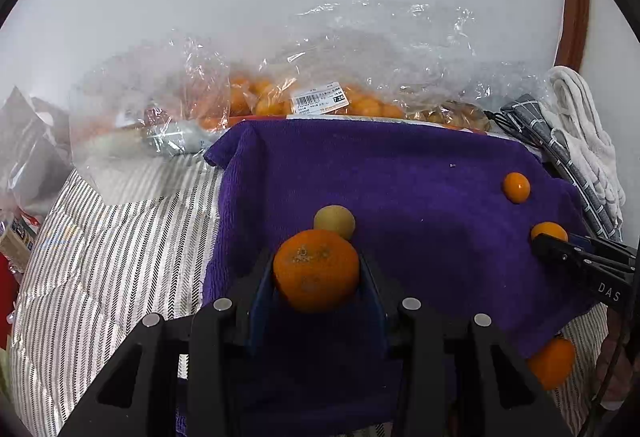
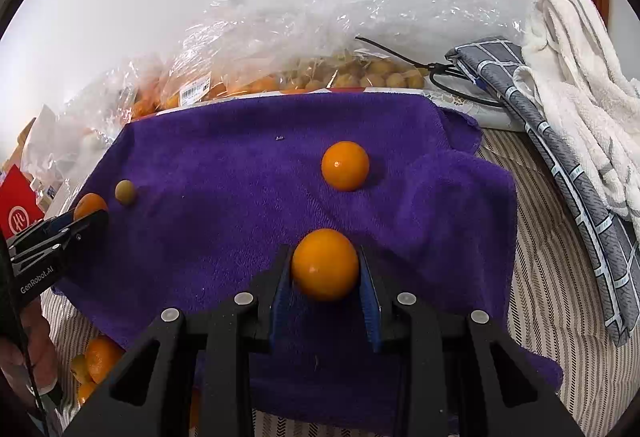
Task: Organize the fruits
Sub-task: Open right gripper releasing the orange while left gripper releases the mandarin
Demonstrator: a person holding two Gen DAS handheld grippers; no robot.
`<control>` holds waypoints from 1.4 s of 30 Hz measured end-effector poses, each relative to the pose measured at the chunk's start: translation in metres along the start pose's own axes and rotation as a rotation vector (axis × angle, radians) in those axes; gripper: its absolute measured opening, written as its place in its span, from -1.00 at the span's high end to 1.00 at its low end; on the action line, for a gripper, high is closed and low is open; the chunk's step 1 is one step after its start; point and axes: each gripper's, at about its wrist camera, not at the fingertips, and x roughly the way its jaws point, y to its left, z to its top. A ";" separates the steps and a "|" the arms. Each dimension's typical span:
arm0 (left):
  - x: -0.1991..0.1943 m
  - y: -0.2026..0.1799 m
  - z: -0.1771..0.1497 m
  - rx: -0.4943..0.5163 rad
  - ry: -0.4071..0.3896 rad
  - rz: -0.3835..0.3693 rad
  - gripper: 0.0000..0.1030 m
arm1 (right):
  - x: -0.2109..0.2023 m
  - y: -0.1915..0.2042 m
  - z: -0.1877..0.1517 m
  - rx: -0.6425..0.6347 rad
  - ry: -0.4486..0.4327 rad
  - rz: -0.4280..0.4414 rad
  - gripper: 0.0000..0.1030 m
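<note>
Left hand-held gripper [image 1: 316,273] clamped on rough mandarin [image 1: 316,271], right hand-held gripper [image 2: 325,269] clamped on smooth orange [image 2: 325,265], both over purple towel [image 1: 420,177]. Best lowered gently beside matching fruit on towel, avoiding rolling.

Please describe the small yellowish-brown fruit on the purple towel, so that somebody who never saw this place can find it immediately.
Find the purple towel spread over the striped bedding. The left tool grips a mandarin with rough, speckled skin; the small fruit sits directly behind that mandarin. It alone is dull yellowish-brown: every other loose fruit on the towel is bright orange.
</note>
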 end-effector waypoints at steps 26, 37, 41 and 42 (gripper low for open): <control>-0.025 0.002 0.000 -0.035 -0.142 0.023 0.08 | -0.041 -0.001 0.001 0.039 -0.140 0.007 -0.45; -0.057 0.002 0.002 -0.029 -0.224 -0.002 0.08 | -0.091 0.015 -0.017 0.015 -0.151 -0.008 -0.44; -0.070 0.010 -0.005 -0.035 -0.171 0.012 0.08 | -0.100 0.023 -0.037 -0.030 -0.125 -0.039 -0.27; -0.073 0.014 -0.010 -0.046 -0.156 0.001 0.08 | -0.103 0.023 -0.041 -0.033 -0.122 -0.039 -0.24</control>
